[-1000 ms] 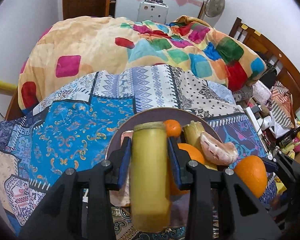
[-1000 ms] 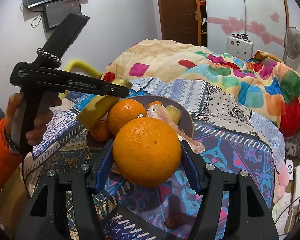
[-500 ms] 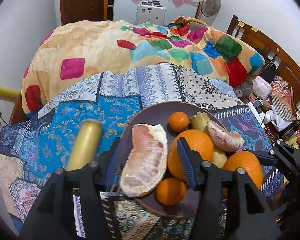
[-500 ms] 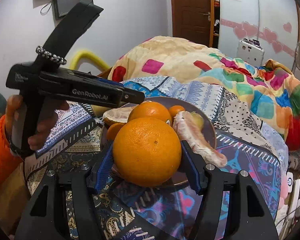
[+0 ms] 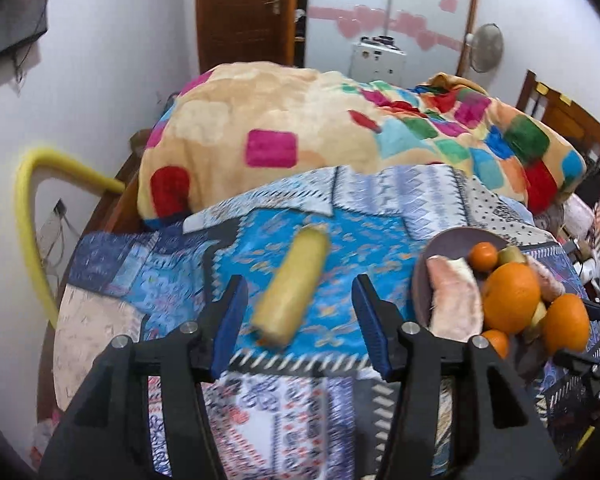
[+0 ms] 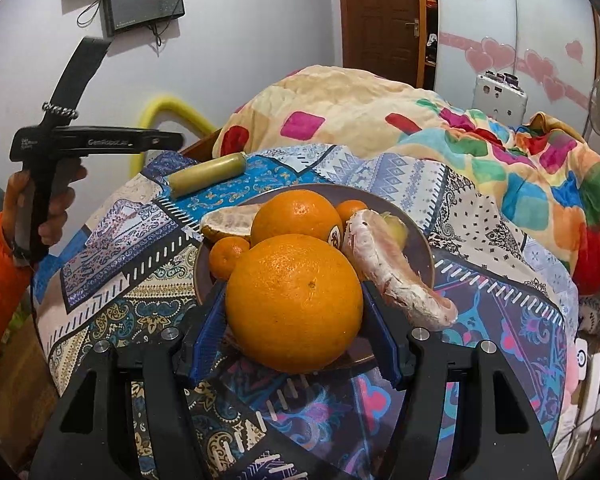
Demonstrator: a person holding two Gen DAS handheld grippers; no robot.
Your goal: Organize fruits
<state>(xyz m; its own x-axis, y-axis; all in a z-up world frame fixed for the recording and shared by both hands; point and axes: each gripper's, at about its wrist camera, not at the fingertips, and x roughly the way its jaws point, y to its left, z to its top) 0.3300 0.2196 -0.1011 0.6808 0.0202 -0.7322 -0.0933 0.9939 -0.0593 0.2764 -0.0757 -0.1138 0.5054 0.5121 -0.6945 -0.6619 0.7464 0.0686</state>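
Left hand-held gripper (image 5: 298,312) stands apart, jaws closing slightly on nothing; the yellow stick (image 5: 290,286) it gripped a second ago now lies released on the bed (image 5: 100,264), toward the left edge, clear of the plate (image 5: 422,280). Right hand-held gripper (image 6: 294,320) stays clamped on the large orange (image 6: 294,302) at the plate's near rim. Sorting appears underway.

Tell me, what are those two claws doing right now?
Left gripper empty, jaws closing, yellow stick loose on the quilt. Right gripper clamped on big orange beside plate. Nothing in the way.
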